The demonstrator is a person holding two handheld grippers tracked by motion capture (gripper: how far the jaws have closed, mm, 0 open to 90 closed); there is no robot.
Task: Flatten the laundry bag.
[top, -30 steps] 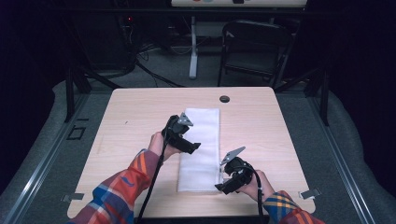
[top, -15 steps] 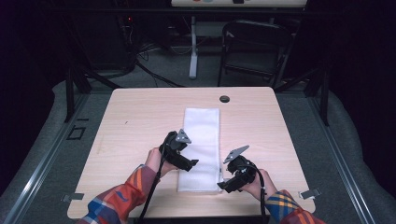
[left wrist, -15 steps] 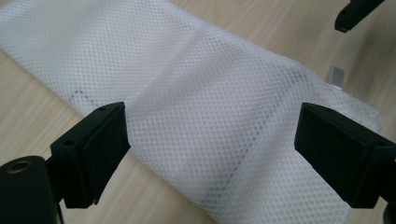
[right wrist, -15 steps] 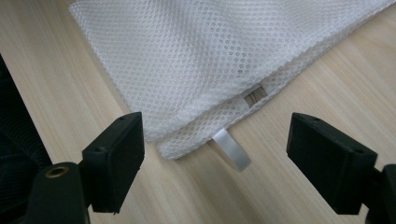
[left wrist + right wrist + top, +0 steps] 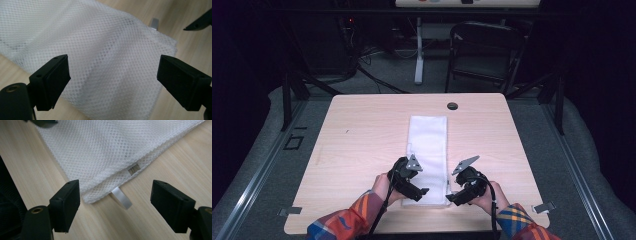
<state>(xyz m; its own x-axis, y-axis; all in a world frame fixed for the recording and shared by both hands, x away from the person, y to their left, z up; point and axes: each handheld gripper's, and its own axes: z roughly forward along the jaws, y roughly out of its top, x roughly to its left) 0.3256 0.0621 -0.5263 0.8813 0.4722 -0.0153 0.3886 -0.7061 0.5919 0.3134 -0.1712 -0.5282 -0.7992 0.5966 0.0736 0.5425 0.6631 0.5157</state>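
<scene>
The pale wooden rectangular table [image 5: 362,145] carries a long white mesh fabric bag [image 5: 428,150] laid flat and folded lengthwise down its middle, its far end short of a small round black grommet hole [image 5: 452,106] near the table's far edge. The bag's near end lies close to the person's edge of the table, between the two tools.

The person's arms come in from the bottom in orange, blue and yellow plaid sleeves [image 5: 357,217]. The left gripper [image 5: 422,191] hangs over the near left part of the bag; in the left gripper view [image 5: 113,77] its jaws stand wide apart with the mesh beneath them and nothing pinched, though whether the tips brush the cloth is hard to judge from here. The right gripper [image 5: 451,199] sits just beside the bag's near right corner; its jaws have just been closing a little, yet in the right gripper view [image 5: 115,202] they remain parted, straddling the corner without pressing on it.

Between those right jaws a small white ribbon tab [image 5: 121,198] sticks out from the bag's hem onto the bare wood, with a small metal zipper end [image 5: 133,169] tucked in the seam just beyond it.
</scene>
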